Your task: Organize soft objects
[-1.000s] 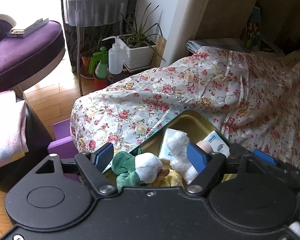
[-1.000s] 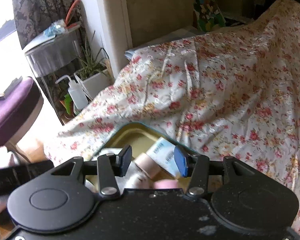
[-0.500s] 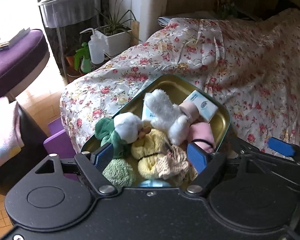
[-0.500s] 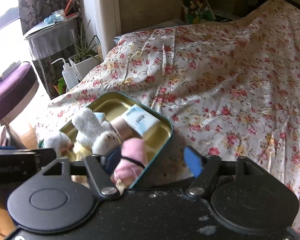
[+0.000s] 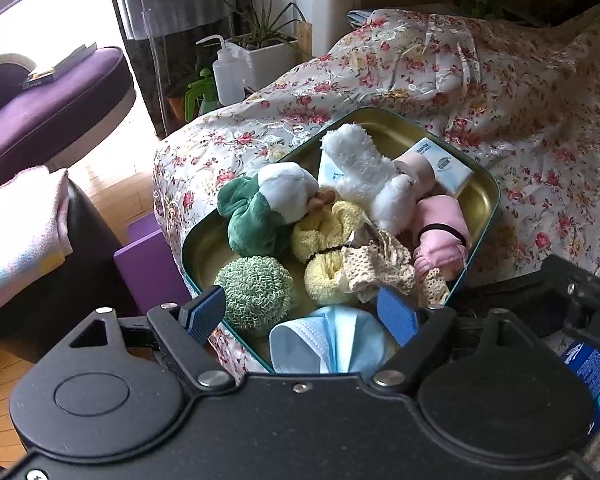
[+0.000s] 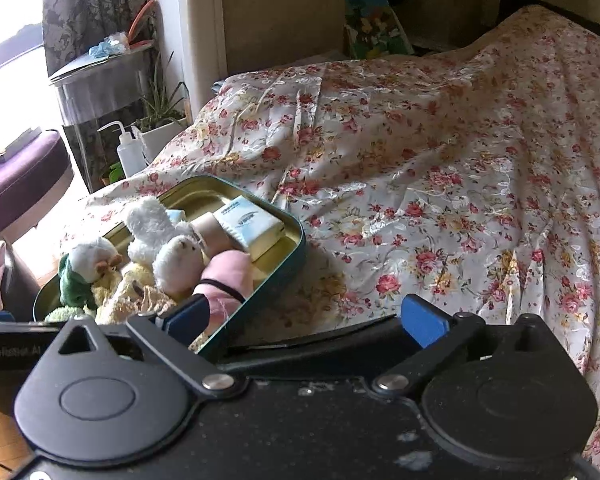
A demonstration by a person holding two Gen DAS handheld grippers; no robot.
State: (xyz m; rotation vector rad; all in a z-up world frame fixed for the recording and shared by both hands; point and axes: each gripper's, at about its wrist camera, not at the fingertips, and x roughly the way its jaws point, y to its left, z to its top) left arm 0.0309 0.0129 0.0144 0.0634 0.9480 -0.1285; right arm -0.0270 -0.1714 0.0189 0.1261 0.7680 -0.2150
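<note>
A teal-rimmed tin (image 5: pixel 492 196) with a gold inside lies on the flowered bedspread (image 6: pixel 440 184) near the bed's corner. It holds a white plush (image 5: pixel 364 172), a green-and-white plush (image 5: pixel 260 208), yellow knits, a green knit ball (image 5: pixel 256 292), a pink cloth roll (image 5: pixel 440 232), a tissue pack (image 5: pixel 444 164) and a light blue mask (image 5: pixel 324 344). My left gripper (image 5: pixel 300 312) hangs over the tin's near end, jaws opening. The mask and knit ball lie between its pads, unpressed. My right gripper (image 6: pixel 306 318) is opening wide across the tin's (image 6: pixel 296 248) near right corner, gripping nothing.
Left of the bed are a purple block (image 5: pixel 148 264), a dark stool with a pink towel (image 5: pixel 20 236), a purple chaise (image 5: pixel 52 108) with a book, a glass side table (image 5: pixel 180 4), a potted plant (image 5: pixel 264 52) and a squeeze bottle (image 5: pixel 226 76). A painting (image 6: pixel 374 24) leans behind the bed.
Both grippers have drawn back from the tin, which now shows whole on the bedspread. The right jaws have spread wide; the left have widened a little. The blue mask has come into view.
</note>
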